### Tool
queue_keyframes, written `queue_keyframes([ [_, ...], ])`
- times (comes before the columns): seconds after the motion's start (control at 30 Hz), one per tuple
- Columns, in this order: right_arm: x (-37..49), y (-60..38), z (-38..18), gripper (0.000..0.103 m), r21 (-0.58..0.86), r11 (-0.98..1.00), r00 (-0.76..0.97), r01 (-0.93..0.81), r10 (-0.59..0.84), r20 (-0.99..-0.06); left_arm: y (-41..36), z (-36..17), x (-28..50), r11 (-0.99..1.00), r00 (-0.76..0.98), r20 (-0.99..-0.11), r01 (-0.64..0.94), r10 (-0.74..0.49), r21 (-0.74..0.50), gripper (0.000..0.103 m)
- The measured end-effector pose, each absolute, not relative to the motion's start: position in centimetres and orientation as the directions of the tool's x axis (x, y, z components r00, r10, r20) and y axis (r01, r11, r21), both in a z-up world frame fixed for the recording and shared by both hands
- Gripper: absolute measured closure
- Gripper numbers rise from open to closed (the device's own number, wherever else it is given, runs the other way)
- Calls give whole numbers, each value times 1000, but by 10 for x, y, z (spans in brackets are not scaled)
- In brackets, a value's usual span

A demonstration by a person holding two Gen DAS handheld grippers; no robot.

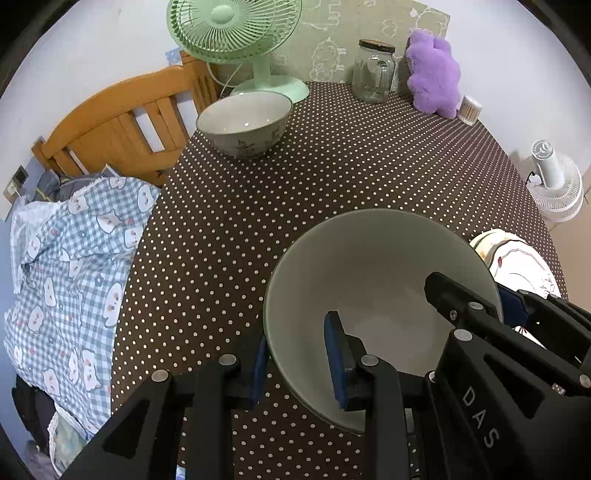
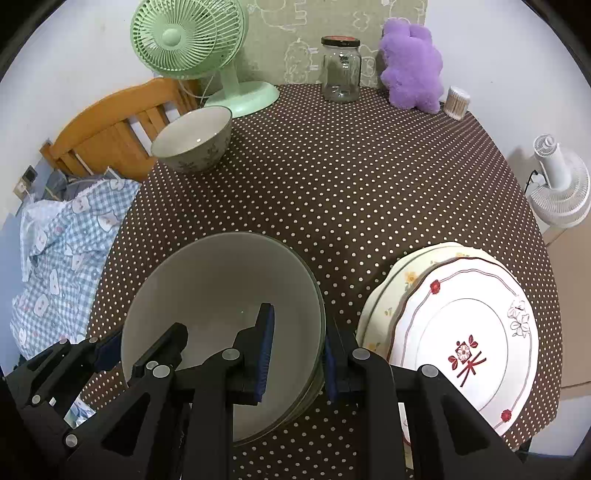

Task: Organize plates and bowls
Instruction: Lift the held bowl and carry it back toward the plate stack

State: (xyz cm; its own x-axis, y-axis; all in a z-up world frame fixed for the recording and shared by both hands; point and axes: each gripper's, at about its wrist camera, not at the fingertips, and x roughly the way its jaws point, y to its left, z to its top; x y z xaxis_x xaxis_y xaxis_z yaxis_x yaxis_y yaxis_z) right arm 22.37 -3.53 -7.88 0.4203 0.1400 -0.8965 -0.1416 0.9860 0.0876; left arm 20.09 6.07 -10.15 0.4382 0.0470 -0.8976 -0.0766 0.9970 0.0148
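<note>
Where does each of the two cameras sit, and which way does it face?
Left wrist: on the left gripper, looking steeply down past its fingers, which clamp the large bowl's left rim; the right gripper shows too.
Right wrist: on the right gripper, clamping the bowl's right rim beside stacked plates.
Shared: bowl, small bowl, green fan, jar.

My left wrist view sits close above the large bowl [image 1: 369,295], looking steeply down along the left hand-held gripper [image 1: 299,365] toward the far wall. My right wrist view does likewise over the right hand-held gripper [image 2: 295,350]. Both share the dotted surface [image 2: 351,177], the green fan [image 1: 232,37] and the smaller bowl [image 2: 192,140].
</note>
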Motion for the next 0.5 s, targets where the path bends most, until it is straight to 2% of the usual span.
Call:
queue_keyframes([
  [0.43,224,-32,-82,76,33,989,432,-147,95,-897,64,-108,199,998,442,-897,-63,12,-17,77],
  [0.5,223,-31,-82,73,21,989,430,-148,84,-899,66,-109,199,997,438,-899,-65,3,-28,77],
])
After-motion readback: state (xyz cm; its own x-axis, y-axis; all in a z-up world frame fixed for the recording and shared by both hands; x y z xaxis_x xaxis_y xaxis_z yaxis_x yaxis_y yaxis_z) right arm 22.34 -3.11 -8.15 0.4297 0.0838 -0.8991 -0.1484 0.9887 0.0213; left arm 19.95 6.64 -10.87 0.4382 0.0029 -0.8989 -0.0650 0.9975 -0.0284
